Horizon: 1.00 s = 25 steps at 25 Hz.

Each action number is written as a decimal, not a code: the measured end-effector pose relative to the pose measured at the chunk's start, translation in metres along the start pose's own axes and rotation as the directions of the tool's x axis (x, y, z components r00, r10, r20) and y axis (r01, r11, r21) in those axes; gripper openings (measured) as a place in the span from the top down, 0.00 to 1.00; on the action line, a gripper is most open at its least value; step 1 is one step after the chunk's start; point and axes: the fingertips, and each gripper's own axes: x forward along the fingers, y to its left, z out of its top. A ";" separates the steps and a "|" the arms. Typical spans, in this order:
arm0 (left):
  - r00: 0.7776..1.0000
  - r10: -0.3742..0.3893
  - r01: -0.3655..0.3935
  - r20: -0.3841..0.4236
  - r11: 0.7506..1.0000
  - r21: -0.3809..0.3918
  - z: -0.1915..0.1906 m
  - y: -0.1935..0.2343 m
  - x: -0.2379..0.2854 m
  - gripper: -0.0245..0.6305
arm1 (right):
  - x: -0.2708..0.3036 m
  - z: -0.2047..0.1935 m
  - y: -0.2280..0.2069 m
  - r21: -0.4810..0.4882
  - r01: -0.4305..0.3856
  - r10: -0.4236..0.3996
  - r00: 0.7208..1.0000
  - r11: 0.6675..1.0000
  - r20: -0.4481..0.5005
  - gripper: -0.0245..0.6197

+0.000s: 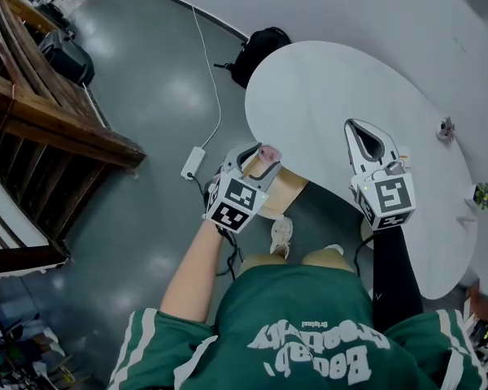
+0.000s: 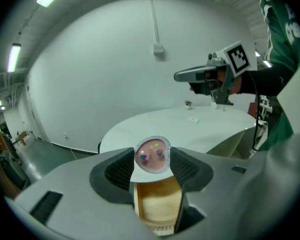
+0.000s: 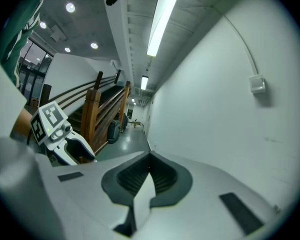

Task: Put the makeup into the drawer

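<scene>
Pink makeup compact (image 2: 152, 154) sits clamped in the left hand-held gripper (image 2: 152, 165) over the open wooden drawer (image 2: 157, 206) below the white bench (image 2: 200, 129); right hand-held gripper (image 3: 150, 159) closed, seemingly empty; black bag (image 1: 260, 51), grey floor (image 1: 146, 80) beyond

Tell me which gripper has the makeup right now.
The left gripper: a round pink compact is clamped in it, above the open wooden drawer. The right gripper is shut with nothing in it.
</scene>
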 end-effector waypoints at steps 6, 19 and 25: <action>0.971 -0.138 0.162 -0.194 0.980 0.114 -0.068 -0.027 0.042 0.62 | -0.011 -0.018 -0.008 0.011 0.035 -0.034 0.998 0.999 -0.056 0.96; 0.817 -0.374 0.427 -0.439 0.904 0.026 -0.180 -0.070 0.126 0.62 | -0.027 -0.054 -0.010 0.025 0.094 -0.089 0.982 0.995 -0.169 0.96; 0.783 -0.384 0.466 -0.490 0.883 0.052 -0.208 -0.081 0.161 0.62 | -0.047 -0.082 -0.019 0.057 0.141 -0.124 0.966 0.988 -0.226 0.96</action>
